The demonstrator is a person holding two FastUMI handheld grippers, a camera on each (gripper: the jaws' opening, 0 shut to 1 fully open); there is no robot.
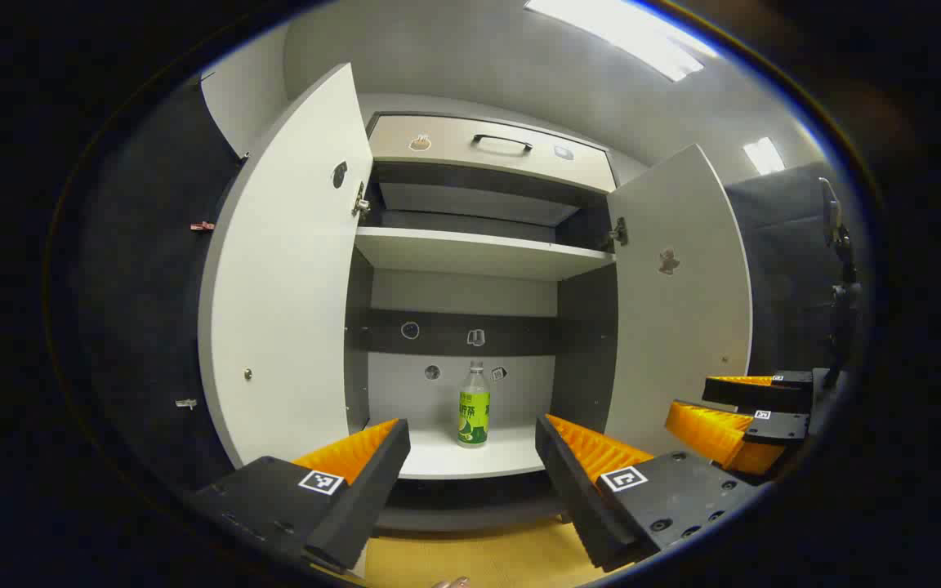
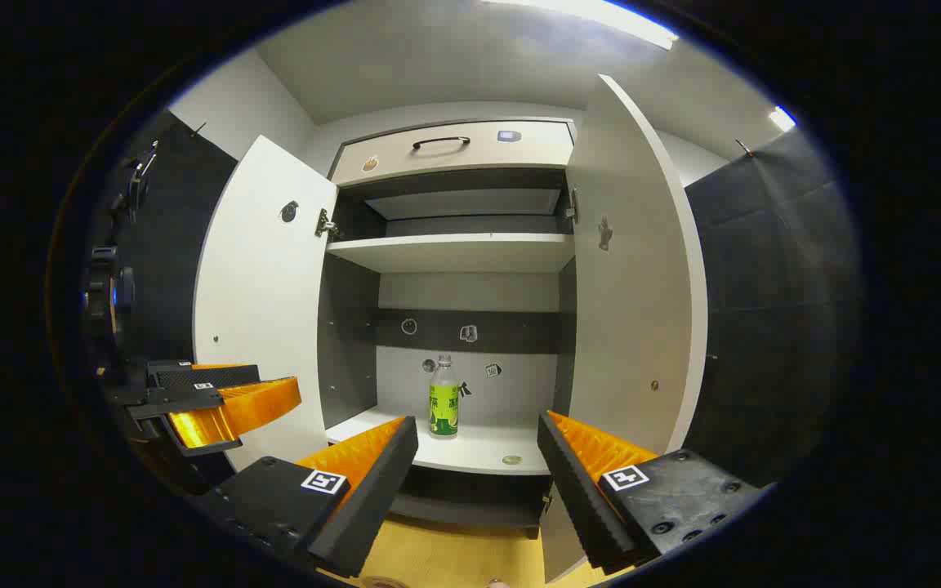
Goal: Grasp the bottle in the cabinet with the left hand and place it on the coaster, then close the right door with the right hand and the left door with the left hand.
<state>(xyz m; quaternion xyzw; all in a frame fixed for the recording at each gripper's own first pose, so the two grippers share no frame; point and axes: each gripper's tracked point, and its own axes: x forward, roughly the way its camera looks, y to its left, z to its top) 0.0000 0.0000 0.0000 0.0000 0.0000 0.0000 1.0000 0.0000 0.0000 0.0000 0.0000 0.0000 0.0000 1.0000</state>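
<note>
bottle (image 1: 474, 406) stands upright at frame centre on the cabinet's lower shelf (image 1: 470, 457), both doors swung wide. left gripper (image 1: 470, 457) spread and empty; right gripper (image 2: 477, 457) likewise, both short of the shelf.

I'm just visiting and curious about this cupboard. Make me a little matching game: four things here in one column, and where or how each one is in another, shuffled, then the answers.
1. bottle
2. drawer
3. left door
4. left gripper

a. swung open
b. open, holding nothing
c. upright on the bottom shelf
d. shut, above the shelves

Pairs: 1-c, 2-d, 3-a, 4-b
</note>
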